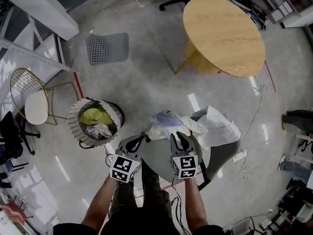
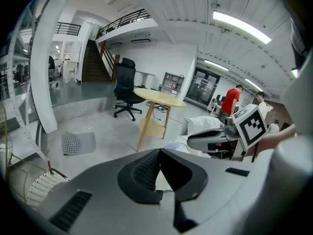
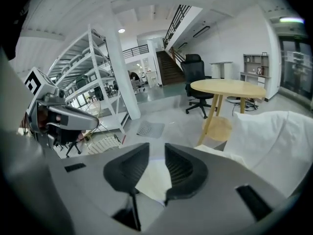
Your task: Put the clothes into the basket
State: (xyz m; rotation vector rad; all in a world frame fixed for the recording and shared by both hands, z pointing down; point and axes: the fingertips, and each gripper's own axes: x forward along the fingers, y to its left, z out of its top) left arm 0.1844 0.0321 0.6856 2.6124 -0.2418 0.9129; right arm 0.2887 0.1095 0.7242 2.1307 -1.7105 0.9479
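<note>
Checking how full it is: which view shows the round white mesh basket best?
The head view: it looks down into the round white mesh basket, showing a yellow-green garment inside. The left gripper view catches only a slice of its wall; the right gripper view shows its side, contents hidden.

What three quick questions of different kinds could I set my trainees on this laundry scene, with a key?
1. Short answer: in the head view, on which side of the pile of white clothes does the basket stand?
2. True or false: the basket is empty.
3. Multiple choice: the white clothes lie on
A. the round wooden table
B. the grey surface right in front of the person
C. the perforated floor mat

Key: 1 left. 2 false: a yellow-green garment and other cloth lie in it. 3 B.
</note>
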